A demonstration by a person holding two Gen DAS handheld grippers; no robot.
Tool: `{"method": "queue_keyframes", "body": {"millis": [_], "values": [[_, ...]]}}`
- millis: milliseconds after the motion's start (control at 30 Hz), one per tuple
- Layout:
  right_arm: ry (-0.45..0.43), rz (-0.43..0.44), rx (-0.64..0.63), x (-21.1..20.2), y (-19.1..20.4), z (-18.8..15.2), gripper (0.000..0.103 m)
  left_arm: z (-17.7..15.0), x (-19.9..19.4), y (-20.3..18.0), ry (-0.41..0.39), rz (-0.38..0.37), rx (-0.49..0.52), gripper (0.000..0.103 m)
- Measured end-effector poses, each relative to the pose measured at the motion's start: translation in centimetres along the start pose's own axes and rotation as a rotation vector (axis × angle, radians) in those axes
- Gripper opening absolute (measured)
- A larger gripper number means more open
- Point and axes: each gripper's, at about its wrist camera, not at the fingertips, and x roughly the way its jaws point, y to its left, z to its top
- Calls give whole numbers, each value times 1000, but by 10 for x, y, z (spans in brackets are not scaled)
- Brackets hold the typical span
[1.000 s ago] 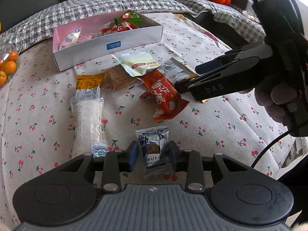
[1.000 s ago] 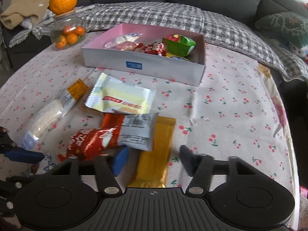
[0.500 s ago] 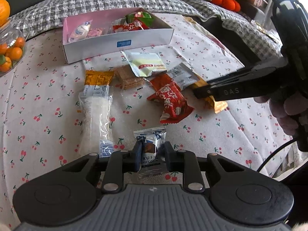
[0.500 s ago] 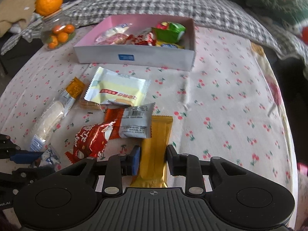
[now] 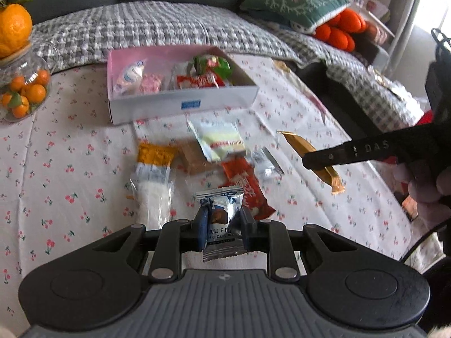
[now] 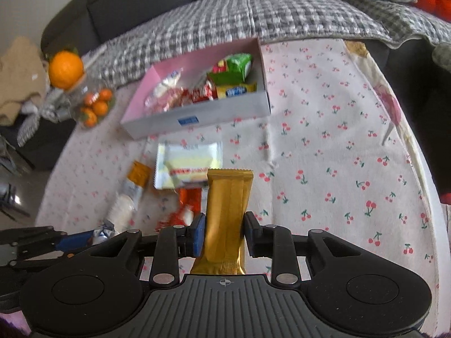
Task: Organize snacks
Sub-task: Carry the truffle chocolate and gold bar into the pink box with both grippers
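My left gripper (image 5: 222, 225) is shut on a silver-blue truffle chocolate packet (image 5: 221, 211) and holds it above the cloth. My right gripper (image 6: 224, 232) is shut on a long gold snack bar (image 6: 228, 205), lifted off the table; the bar also shows in the left wrist view (image 5: 308, 157). The white box with a pink inside (image 5: 183, 104) sits at the back and holds several snacks; it also shows in the right wrist view (image 6: 197, 118). Loose on the cloth lie a pale yellow packet (image 5: 220, 140), a red packet (image 5: 245, 186), a clear rice-cracker packet (image 5: 153, 186) and a small silver packet (image 5: 266, 163).
A glass jar of small oranges (image 5: 22, 90) with a big orange on top (image 5: 14, 29) stands at the left. The round table with cherry cloth (image 6: 338, 169) drops off at the right. A checked blanket (image 5: 169, 25) and sofa lie behind.
Both grippers have closed on their snacks and lifted: the left with the truffle packet, the right with the gold bar pulled out from under the silver packet.
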Motion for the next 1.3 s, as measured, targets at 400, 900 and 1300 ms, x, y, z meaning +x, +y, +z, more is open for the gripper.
{"method": "queue_keyframes", "body": {"millis": [400, 900, 1300], "values": [[-74, 53, 94, -5, 14, 40, 28, 42, -2, 13, -91, 33, -92, 21], [-167, 158, 298, 48, 22, 109, 28, 104, 31, 44, -165, 76, -226, 21], [-266, 189, 345, 94, 14, 140, 28, 156, 90, 72, -162, 112, -130, 21]]}}
